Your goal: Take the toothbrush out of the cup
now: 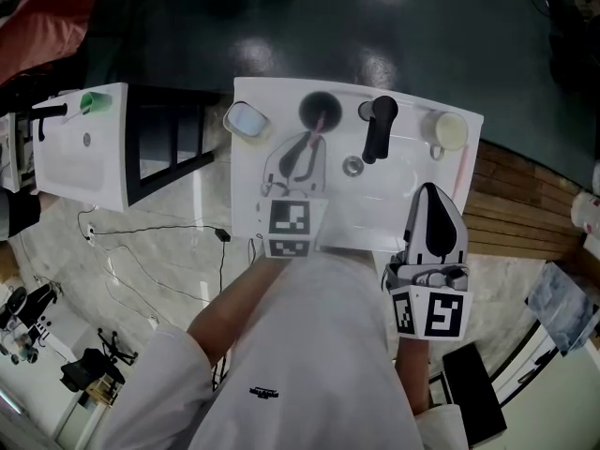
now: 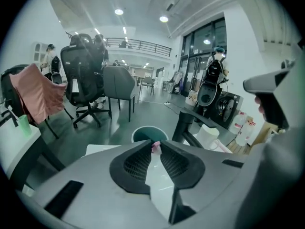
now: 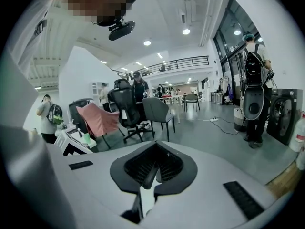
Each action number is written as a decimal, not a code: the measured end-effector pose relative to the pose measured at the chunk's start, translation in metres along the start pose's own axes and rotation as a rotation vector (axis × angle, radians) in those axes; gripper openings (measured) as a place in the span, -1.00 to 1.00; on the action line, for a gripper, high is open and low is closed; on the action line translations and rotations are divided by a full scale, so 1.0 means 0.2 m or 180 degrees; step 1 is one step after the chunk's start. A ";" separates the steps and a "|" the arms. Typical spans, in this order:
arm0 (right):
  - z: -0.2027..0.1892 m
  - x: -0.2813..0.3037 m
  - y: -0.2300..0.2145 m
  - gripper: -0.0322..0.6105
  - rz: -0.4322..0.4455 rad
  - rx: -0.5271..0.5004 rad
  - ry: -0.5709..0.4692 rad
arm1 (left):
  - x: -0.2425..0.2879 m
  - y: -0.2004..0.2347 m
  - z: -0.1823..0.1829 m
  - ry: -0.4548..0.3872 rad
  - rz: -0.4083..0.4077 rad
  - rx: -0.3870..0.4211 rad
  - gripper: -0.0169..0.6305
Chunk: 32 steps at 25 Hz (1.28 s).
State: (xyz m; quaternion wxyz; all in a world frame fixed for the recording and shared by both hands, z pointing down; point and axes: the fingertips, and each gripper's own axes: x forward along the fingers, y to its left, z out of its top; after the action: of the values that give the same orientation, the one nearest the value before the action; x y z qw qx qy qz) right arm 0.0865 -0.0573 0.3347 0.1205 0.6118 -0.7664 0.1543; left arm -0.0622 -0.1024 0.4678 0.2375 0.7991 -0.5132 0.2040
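Toothbrush (image 1: 320, 123) in cup (image 1: 307, 109), wht sink (image 1: 375, 216), glossy flr (image 1: 281, 26)

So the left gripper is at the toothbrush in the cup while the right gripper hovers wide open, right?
No: the right gripper has its jaws shut, as the right gripper view shows. The left gripper is at the toothbrush in the cup, as stated.
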 end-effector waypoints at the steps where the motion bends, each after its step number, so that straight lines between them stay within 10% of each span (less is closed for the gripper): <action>1: 0.00 0.00 0.00 -0.90 0.0003 0.0001 0.0002 | 0.00 0.01 0.00 -0.0008 0.0026 -0.0011 -0.79; 32: 0.09 -0.13 0.21 -0.90 -0.0101 -0.0078 -0.0299 | -0.42 0.08 0.29 -0.0594 -0.0216 0.0061 -0.81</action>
State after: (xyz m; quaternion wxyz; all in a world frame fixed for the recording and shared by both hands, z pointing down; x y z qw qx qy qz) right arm 0.0517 -0.0317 0.3034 0.0944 0.6289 -0.7632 0.1140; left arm -0.1052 -0.0806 0.3763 0.1877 0.8338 -0.5037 0.1254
